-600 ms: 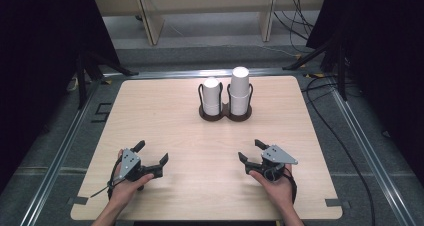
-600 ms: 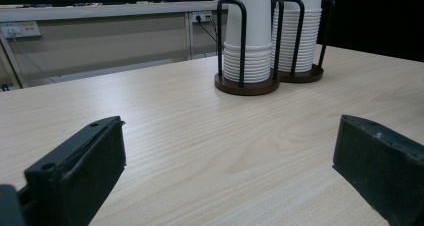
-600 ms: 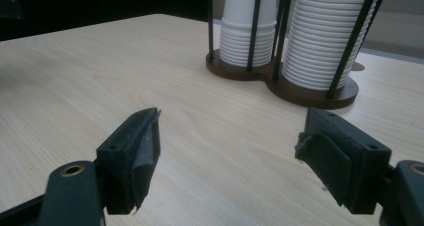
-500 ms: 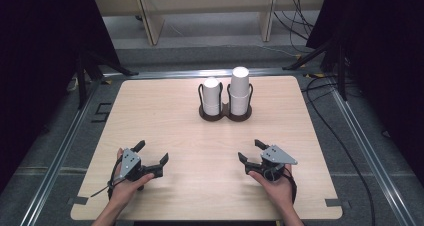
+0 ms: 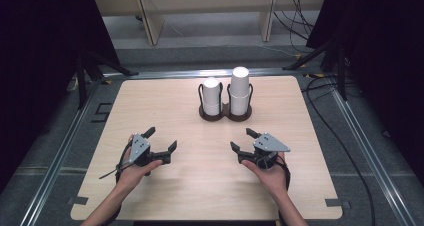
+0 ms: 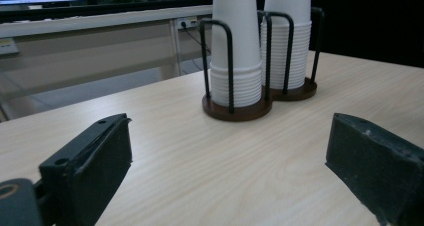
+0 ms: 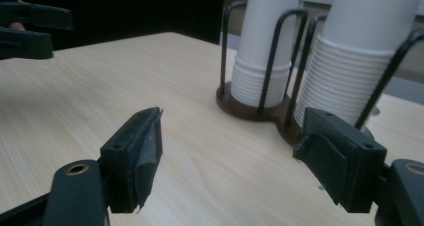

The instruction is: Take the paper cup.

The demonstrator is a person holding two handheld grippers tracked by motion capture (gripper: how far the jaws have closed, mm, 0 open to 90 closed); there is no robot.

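Two stacks of white paper cups stand in a dark wire holder [image 5: 225, 113] near the far edge of the pale wooden worktop [image 5: 150, 101] in the high view: the shorter stack [image 5: 212, 96] on the left, the taller stack [image 5: 240, 90] on the right. Well apart from them, near the front edge, the left hand-held gripper [image 5: 161, 140] and the right hand-held gripper [image 5: 242, 141] rest low over the wood, each with jaws spread and nothing between them.

In the left gripper view, its two black jaws stand wide apart, framing the holder [image 6: 240, 111] and both cup stacks ahead.

In the right gripper view, its jaws are likewise spread, the holder [image 7: 250, 108] close ahead, and the left hand-held gripper [image 7: 27, 28] sits at the upper left.
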